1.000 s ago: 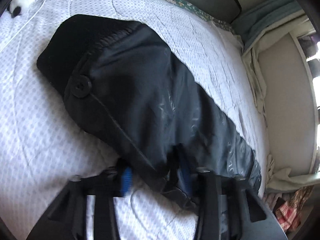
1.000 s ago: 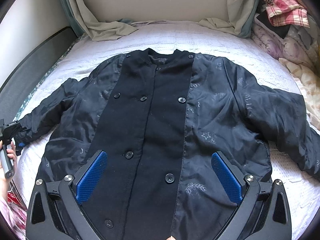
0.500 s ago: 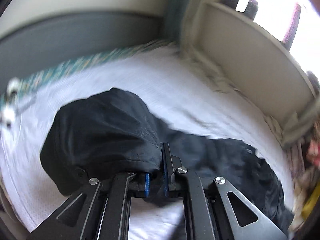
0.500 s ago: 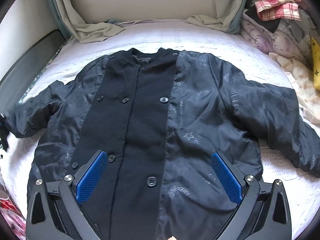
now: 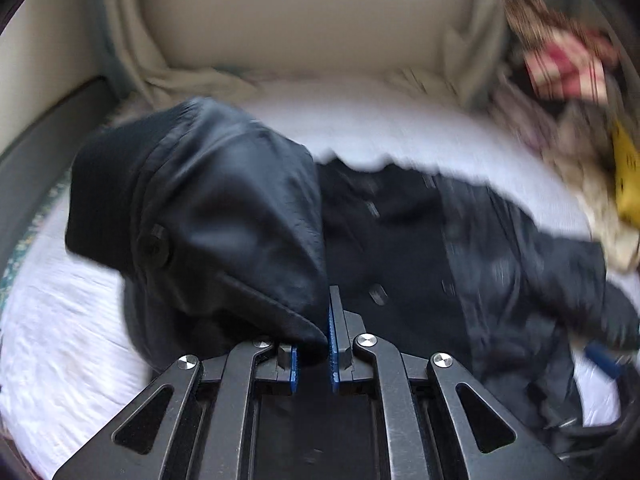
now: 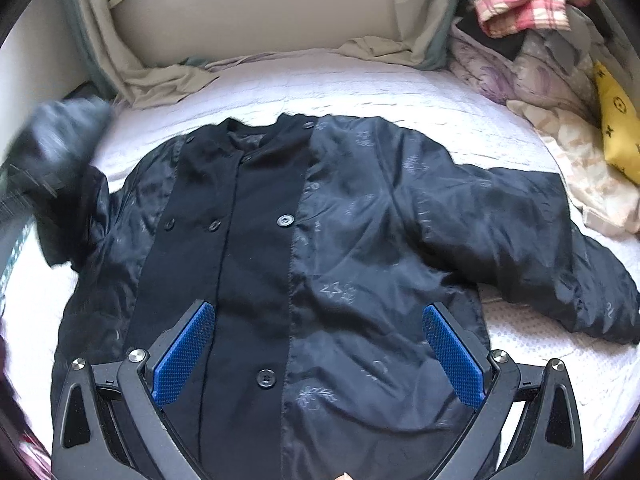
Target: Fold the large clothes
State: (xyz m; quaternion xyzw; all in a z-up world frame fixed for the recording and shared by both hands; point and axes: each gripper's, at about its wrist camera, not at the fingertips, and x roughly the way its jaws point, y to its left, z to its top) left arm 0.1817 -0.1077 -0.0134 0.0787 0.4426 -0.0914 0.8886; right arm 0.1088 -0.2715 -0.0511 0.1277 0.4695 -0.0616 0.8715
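One sleeve (image 5: 224, 216) is up off the bed, pinched near its cuff between the pads of your left gripper (image 5: 312, 354), whose jaws have just been closing on that fabric. The black jacket (image 6: 320, 260) lies face up and buttoned on the white quilt (image 6: 400, 92), its other sleeve (image 6: 560, 256) stretched out flat. Your right gripper (image 6: 320, 356) hangs above the hem with its blue pads spread wide, nothing between them. That shiny shell looks slick and padded, likely heavy enough to sag and slide, so I'd take the thick seams, cuffs or hem rather than a smooth panel.
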